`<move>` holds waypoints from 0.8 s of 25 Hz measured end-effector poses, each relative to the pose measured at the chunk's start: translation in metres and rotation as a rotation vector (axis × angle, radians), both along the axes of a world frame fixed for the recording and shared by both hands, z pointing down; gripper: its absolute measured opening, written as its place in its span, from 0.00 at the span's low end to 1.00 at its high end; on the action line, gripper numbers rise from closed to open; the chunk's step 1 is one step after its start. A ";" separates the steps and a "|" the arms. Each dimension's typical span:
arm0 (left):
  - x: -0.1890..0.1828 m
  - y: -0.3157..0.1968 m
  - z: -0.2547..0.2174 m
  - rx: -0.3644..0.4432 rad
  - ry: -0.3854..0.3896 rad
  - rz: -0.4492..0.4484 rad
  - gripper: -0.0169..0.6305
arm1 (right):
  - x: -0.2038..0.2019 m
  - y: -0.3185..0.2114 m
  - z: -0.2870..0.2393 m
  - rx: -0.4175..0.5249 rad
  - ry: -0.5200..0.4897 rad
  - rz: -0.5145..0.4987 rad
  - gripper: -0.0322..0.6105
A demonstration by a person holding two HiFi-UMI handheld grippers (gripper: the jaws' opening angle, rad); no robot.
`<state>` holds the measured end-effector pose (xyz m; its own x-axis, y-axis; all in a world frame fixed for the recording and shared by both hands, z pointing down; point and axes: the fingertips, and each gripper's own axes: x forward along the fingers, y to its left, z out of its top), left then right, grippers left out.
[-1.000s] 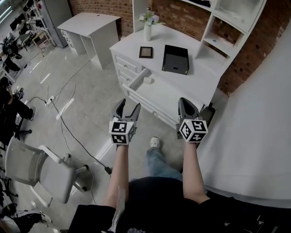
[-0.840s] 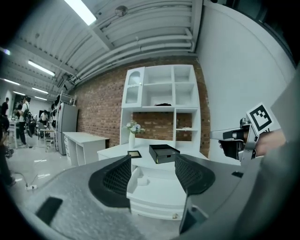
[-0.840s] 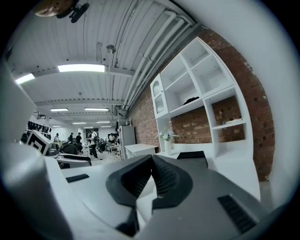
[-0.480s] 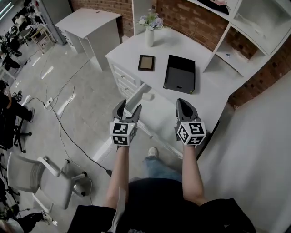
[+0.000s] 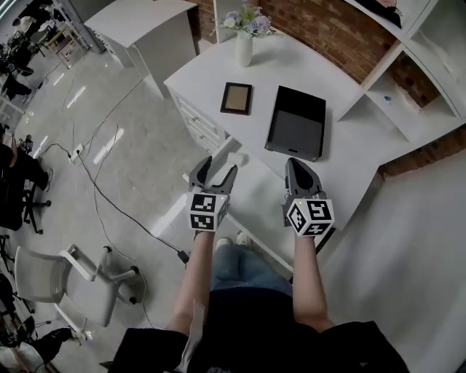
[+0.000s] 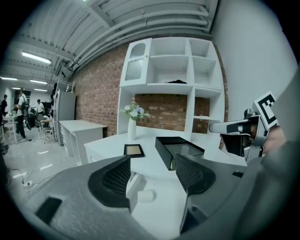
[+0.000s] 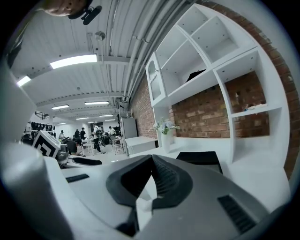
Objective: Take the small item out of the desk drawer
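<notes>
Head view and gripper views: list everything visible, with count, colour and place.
desk: one, white, centre
drawer: one pulled out, white, desk's left side
small item: one, white, inside the drawer
vase with flowers: one, white, desk's far corner
picture frame: one, dark, flat near the vase
tray: one, black, mid-desk
shelf unit: one, white, desk's right end
second desk: one, white, upper left
chair: one, grey, floor lower left
bystander: one, dark clothes, left edge
left gripper: one, dark grey, jaws apart, empty
right gripper: one, dark grey, jaws together, empty
</notes>
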<state>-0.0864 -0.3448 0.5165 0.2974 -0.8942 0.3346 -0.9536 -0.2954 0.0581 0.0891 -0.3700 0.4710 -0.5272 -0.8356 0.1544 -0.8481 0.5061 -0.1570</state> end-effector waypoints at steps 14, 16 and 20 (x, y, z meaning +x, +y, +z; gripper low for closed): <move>0.026 -0.055 0.088 -0.221 -0.040 -0.037 0.47 | -0.011 -0.006 0.026 -0.065 0.022 -0.014 0.05; 0.030 -0.059 0.109 -0.269 -0.036 -0.046 0.47 | -0.010 -0.006 0.036 -0.085 0.028 -0.014 0.05; 0.032 -0.070 0.146 -0.352 -0.023 -0.085 0.48 | -0.011 -0.010 0.053 -0.121 0.036 -0.018 0.05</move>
<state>-0.0542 -0.4152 0.6623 0.2159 -0.7442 0.6321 -0.9761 -0.1808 0.1207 0.0783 -0.3799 0.5237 -0.5339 -0.8005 0.2724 -0.8454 0.5002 -0.1872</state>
